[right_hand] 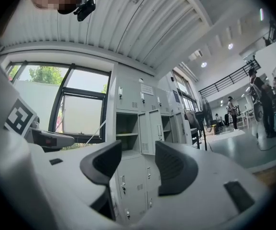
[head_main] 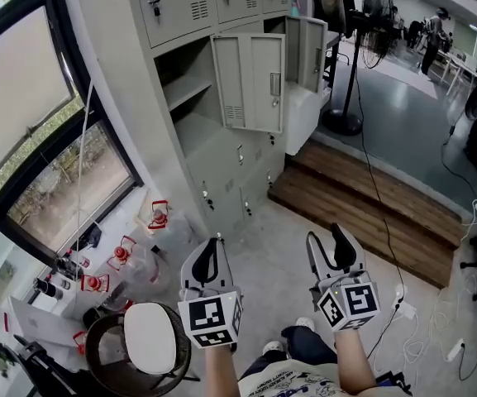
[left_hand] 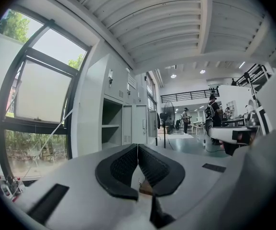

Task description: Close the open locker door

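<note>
Your left tongs (head_main: 209,253) sit at 7 o'clock in the head view, jaws pressed together with nothing between them. Your right tongs (head_main: 335,242) sit at 5 o'clock, jaws spread wide and empty, with the lockers (head_main: 176,11) showing through the gap. Both tongs point toward those lockers at 12 o'clock. The open door (head_main: 249,81) hangs there, swung out from its compartment and well apart from both tongs. A shelf (head_main: 190,89) shows at its 9 o'clock. A second door (head_main: 306,52) stands open at its 2 o'clock. A fan (head_main: 341,122) stands at 1 o'clock in the head view. A stool (head_main: 151,337) sits at 8 o'clock from your left tongs.
</note>
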Motion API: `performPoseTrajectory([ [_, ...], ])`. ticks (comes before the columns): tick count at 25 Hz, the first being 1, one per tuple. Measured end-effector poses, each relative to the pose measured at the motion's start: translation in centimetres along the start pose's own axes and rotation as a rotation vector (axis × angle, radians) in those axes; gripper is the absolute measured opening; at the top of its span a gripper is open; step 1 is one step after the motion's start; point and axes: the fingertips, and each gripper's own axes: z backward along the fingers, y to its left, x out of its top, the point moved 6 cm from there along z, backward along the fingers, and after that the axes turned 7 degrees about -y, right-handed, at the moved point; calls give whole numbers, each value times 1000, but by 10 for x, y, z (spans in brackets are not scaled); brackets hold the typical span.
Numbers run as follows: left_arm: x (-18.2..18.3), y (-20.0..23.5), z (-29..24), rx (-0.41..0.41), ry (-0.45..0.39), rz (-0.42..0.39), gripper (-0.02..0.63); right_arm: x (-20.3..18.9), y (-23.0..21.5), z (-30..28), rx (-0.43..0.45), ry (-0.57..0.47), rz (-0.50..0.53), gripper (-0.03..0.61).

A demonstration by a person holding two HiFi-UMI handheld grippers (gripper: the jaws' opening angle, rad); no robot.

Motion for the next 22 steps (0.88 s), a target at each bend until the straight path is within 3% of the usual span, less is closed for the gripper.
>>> performPoseTrajectory([
  [10, -9, 10, -48, 30, 17, -11, 8, -20, -18, -58, 27, 25, -19, 219],
  [22, -11, 9, -163, 125, 23, -32, 8, -34, -83, -184, 113, 16, -48, 219],
])
